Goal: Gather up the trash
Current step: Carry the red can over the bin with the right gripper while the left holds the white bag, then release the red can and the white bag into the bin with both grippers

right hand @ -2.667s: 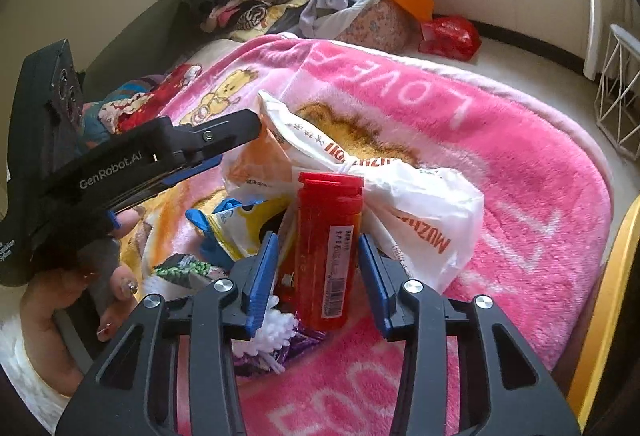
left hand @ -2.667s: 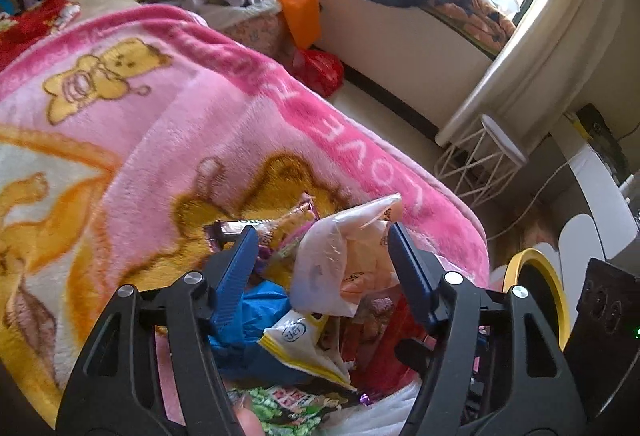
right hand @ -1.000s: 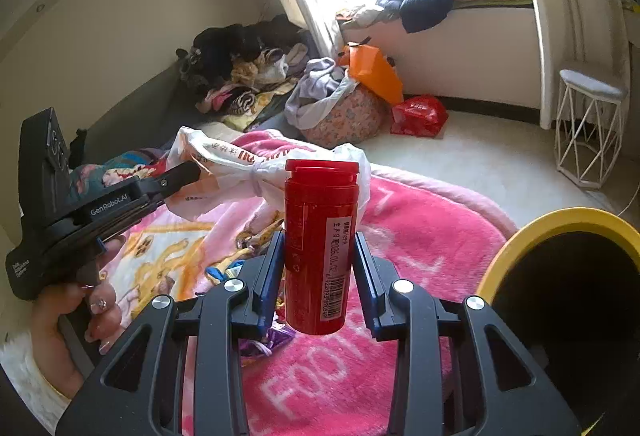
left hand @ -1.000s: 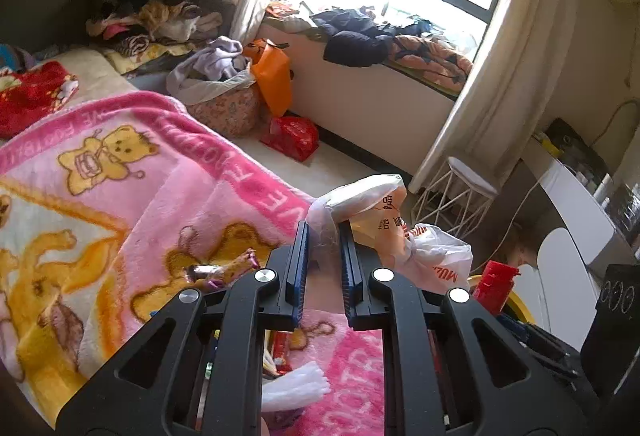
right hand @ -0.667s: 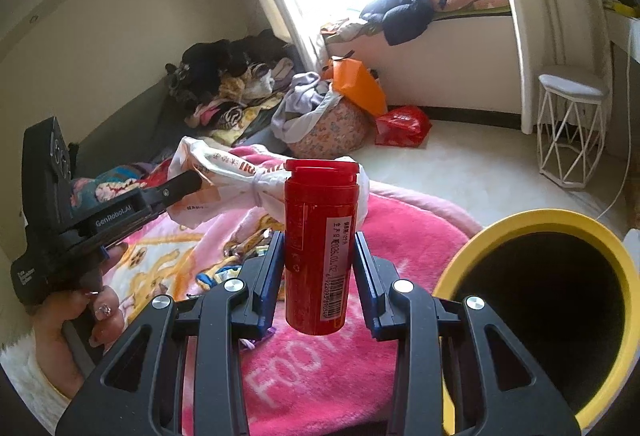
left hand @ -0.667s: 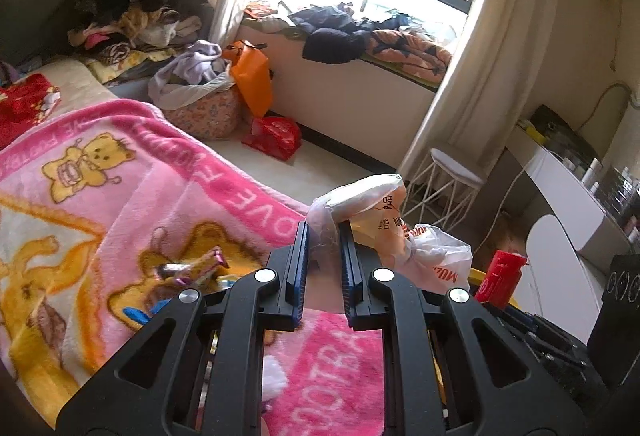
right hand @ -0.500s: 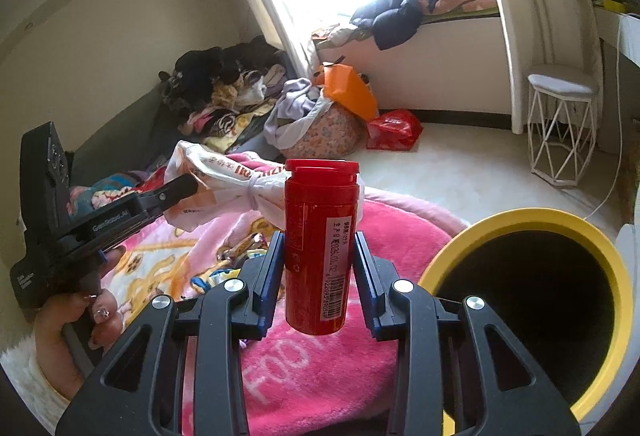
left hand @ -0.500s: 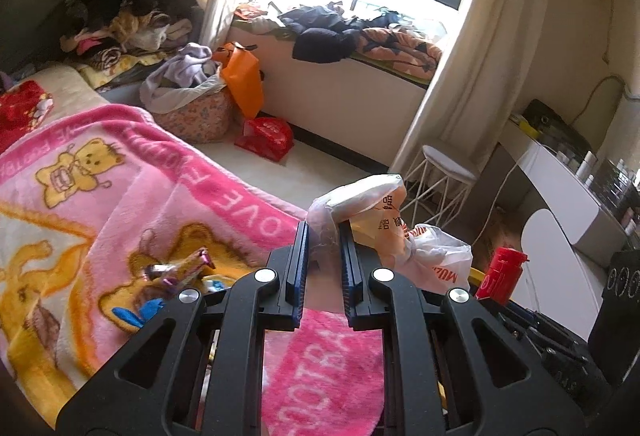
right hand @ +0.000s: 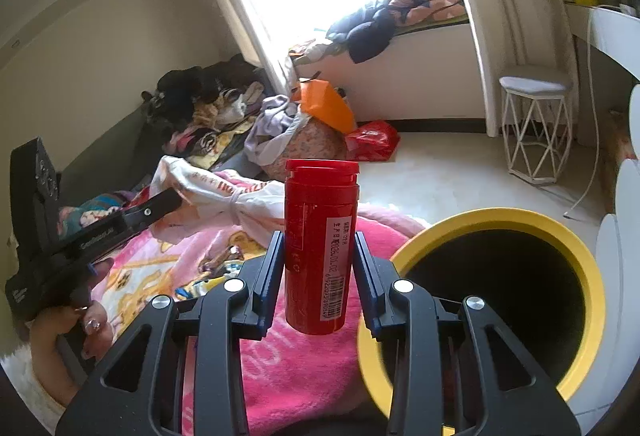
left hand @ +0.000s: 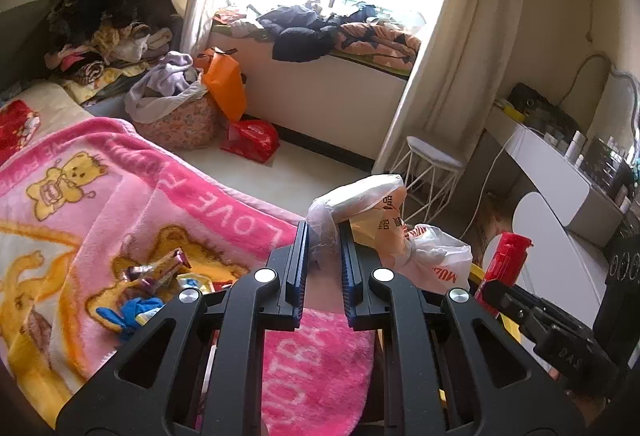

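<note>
Left wrist view: the left gripper is nearly closed, clamped on the neck of a knotted white plastic bag with orange print, which hangs clear of the bed. The red cylindrical plastic bottle is seen at right, held by the right gripper. Loose snack wrappers and a blue scrap are left on the pink bear-print blanket, near its front edge, so collection is judged partly done: two items lifted, none dropped yet, several still to be picked.

Right wrist view: the right gripper is partly open, pads pressed on the red bottle, held upright. The yellow-rimmed black bin is seen just right of the bottle, mouth open, beside the bed's edge. The bag and left gripper are seen at left, above the blanket.

Versus the oldest frames: both items were then lying in the pile on the blanket; they are now carried clear of it, and the bin has come into view. Grips unchanged over the last second.
</note>
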Demonstrator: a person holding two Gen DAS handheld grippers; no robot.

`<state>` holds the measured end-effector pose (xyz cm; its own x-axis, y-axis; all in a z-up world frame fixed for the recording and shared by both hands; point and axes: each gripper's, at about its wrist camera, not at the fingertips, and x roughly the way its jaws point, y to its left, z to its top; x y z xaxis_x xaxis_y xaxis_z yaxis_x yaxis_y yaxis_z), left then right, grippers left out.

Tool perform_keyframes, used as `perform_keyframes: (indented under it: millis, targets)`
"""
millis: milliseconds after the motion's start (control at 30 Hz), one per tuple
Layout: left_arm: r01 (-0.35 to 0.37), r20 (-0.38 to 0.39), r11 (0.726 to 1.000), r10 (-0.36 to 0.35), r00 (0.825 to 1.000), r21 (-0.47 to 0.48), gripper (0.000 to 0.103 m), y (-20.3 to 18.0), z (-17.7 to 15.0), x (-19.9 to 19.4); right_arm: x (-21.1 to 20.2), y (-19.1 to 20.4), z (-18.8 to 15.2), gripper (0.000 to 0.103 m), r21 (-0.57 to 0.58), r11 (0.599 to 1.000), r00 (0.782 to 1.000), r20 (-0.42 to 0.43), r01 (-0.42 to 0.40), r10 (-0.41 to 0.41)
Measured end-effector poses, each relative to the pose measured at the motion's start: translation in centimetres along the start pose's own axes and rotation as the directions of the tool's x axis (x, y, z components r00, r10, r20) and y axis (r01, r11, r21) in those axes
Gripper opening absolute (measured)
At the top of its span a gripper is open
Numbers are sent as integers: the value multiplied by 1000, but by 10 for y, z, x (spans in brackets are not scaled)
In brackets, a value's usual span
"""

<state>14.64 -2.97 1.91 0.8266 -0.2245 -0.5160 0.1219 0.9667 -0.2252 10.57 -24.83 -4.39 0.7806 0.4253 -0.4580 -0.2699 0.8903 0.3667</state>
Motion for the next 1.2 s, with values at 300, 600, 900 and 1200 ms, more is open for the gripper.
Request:
perform_keyframes:
  millis: [300, 600, 900, 1200]
  targets:
    - [12, -25, 999, -10, 1000, 52, 10, -21, -11, 11, -9, -34, -4, 33, 62, 995, 997, 17, 76, -77]
    - [29, -60, 993, -22, 998, 117, 10, -46, -26, 27, -14, -74, -11, 33, 125, 980, 988, 20, 152, -156]
    - [54, -103, 979, -34, 994, 194, 10, -76, -43, 44, -14, -106, -19, 33, 168, 961, 975, 7, 218, -223]
    - [73, -140, 958, -35, 990, 278, 10, -104, -61, 60, -9, -130, -27, 33, 205, 943, 965, -25, 261, -262]
